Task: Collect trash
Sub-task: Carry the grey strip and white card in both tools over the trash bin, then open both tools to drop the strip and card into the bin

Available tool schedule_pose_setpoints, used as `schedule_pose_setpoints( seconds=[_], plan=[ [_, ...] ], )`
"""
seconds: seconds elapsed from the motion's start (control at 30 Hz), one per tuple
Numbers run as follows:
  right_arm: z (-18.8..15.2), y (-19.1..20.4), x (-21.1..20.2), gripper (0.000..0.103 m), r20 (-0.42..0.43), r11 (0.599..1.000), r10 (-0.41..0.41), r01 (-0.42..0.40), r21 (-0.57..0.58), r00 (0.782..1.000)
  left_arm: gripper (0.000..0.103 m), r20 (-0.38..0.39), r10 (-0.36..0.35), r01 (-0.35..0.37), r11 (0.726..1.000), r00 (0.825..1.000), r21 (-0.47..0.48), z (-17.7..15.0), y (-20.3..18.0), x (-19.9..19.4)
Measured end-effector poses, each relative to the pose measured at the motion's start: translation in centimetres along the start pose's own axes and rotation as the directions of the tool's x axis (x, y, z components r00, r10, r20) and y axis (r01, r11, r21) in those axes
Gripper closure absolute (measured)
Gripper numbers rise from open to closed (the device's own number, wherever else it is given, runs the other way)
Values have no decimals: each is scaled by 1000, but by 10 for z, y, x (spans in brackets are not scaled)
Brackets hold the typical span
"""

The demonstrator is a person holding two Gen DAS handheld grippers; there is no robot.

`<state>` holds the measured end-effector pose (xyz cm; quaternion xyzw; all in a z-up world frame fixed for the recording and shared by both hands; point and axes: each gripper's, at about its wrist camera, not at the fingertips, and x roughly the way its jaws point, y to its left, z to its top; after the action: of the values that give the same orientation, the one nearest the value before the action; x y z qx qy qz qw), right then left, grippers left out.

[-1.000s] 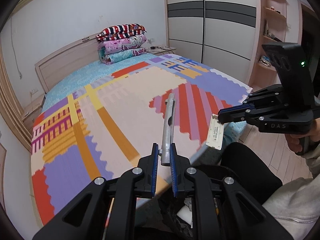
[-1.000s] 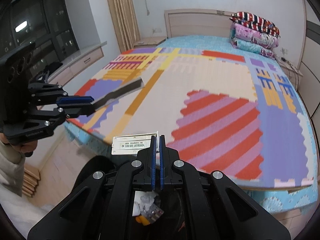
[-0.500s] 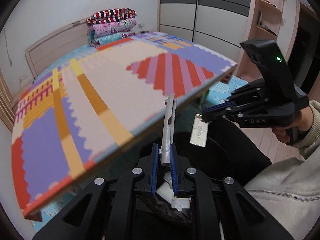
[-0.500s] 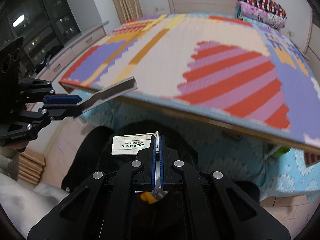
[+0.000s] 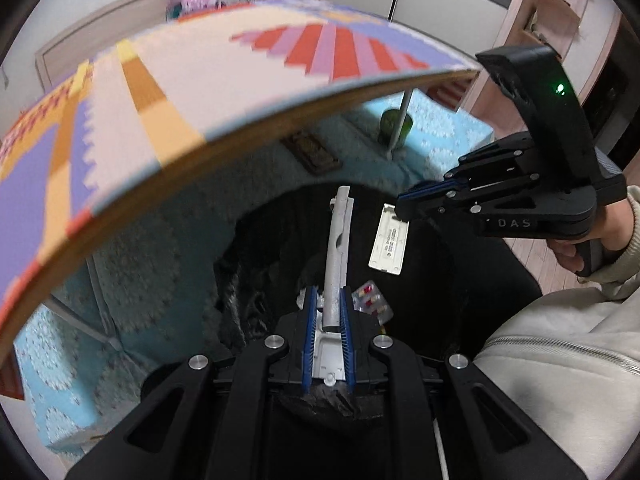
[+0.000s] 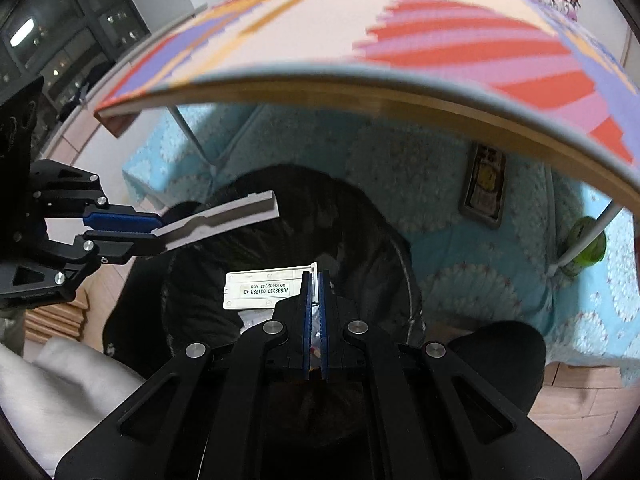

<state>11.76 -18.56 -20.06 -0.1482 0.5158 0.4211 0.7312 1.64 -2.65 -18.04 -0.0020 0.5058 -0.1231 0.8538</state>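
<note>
My left gripper is shut on a long grey plastic strip, also seen in the right wrist view. My right gripper is shut on a flat white plastic cover with a printed label, also seen in the left wrist view. Both pieces hang over the open mouth of a black trash bag. Pill blister packs and white scraps lie inside the bag. The right gripper shows in the left wrist view, and the left in the right wrist view.
A board with a colourful patterned mat overhangs the bag on white legs. A blue patterned bedspread lies behind. A green bottle and a small framed object sit under the board. My pale jacket is at the right.
Both grippers have dropped from above the patterned board to below its edge, carrying the grey strip and white cover down over the trash bag's mouth.
</note>
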Motion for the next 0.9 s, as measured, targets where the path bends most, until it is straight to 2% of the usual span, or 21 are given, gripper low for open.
schedule_pose_setpoints(
  seconds=[0.4, 0.77, 0.87, 0.9],
  plan=[
    [-8, -2, 40, 99, -89, 1000, 16, -14, 20, 996, 92, -128, 4, -12, 998, 992, -59, -16, 7, 52],
    [-7, -1, 58, 99, -121, 999, 28, -25, 30, 992, 91, -169, -31, 11, 993, 985, -119, -13, 7, 68],
    [-6, -2, 60, 97, -122, 999, 35, -30, 38, 992, 90, -180, -36, 8, 988, 983, -151, -11, 10, 71],
    [-6, -2, 60, 92, -121, 999, 37, -32, 39, 992, 89, -177, -38, 10, 987, 984, -158, -11, 11, 70]
  ],
)
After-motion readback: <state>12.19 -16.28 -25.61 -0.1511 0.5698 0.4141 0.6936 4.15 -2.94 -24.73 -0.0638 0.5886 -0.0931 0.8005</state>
